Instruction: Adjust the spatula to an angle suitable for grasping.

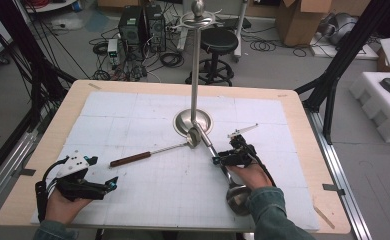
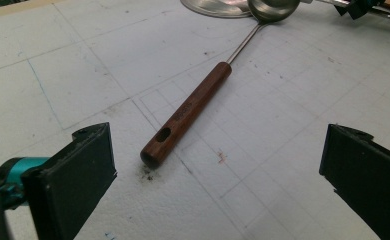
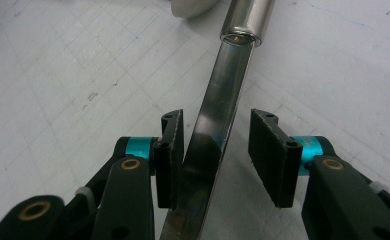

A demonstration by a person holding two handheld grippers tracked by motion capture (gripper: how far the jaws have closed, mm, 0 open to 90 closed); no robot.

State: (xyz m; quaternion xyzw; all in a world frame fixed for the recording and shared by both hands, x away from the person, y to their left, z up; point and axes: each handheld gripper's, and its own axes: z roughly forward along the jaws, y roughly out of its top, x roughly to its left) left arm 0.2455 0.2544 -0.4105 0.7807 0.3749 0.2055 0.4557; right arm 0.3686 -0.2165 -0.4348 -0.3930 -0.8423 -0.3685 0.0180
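A flat, mirror-bright steel ladle handle [image 3: 218, 125] is straddled by the right gripper [image 3: 217, 150], half open; one pad touches, nothing is clamped. The left gripper [image 2: 213, 175] is held wide, empty.

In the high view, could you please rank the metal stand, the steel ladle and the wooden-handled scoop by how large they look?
1. metal stand, clearly the largest, with its tall pole.
2 and 3. steel ladle and wooden-handled scoop: similar length. The right gripper and hand cover part of the ladle, so I would not rank them.
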